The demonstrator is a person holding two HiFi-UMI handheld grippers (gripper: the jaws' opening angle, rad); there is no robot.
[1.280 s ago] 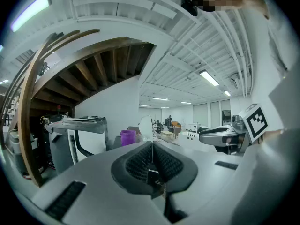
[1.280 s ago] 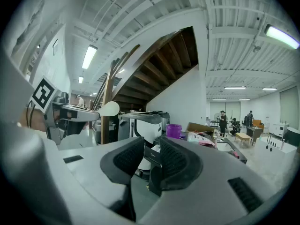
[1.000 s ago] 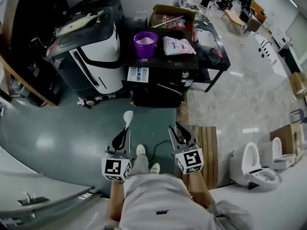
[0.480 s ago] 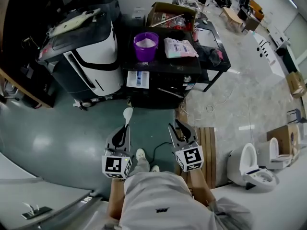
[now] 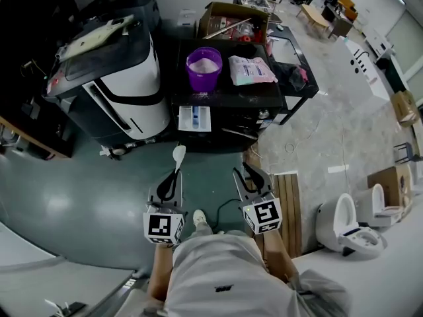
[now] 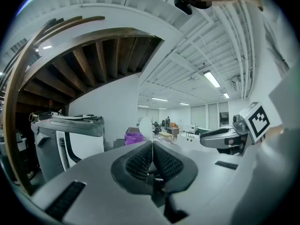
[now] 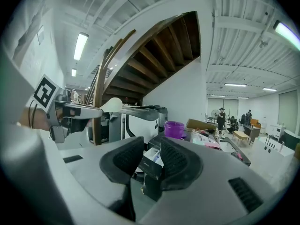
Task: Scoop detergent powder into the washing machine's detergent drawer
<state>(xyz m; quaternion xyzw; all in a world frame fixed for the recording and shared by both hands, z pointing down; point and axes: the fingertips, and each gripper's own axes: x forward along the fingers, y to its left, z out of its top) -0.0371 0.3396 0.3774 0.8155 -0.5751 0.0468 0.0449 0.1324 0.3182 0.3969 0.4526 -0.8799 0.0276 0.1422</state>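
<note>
My left gripper point(image 5: 172, 179) is shut on the handle of a white spoon point(image 5: 178, 154), whose bowl point(image 6: 146, 125) sticks out ahead, empty as far as I can see. My right gripper point(image 5: 246, 173) is held beside it, open, with nothing between its jaws. Both hang over the floor, short of the black table point(image 5: 276, 99). The white detergent drawer point(image 5: 194, 118) stands pulled out at the table's front, also seen between the right jaws as the drawer point(image 7: 152, 156). A purple bucket point(image 5: 203, 68) of powder and a detergent bag point(image 5: 251, 70) stand on the table.
A white and black washing machine point(image 5: 125, 78) stands left of the table. A cardboard box point(image 5: 238, 22) sits behind the bucket. A wooden pallet point(image 5: 285, 203) and white toilets point(image 5: 344, 223) are on the right. A cable lies on the floor near my feet.
The table and washing machine have drawn slightly nearer and shifted in view as the person steps forward. Both grippers keep their pose; the spoon stays held.
</note>
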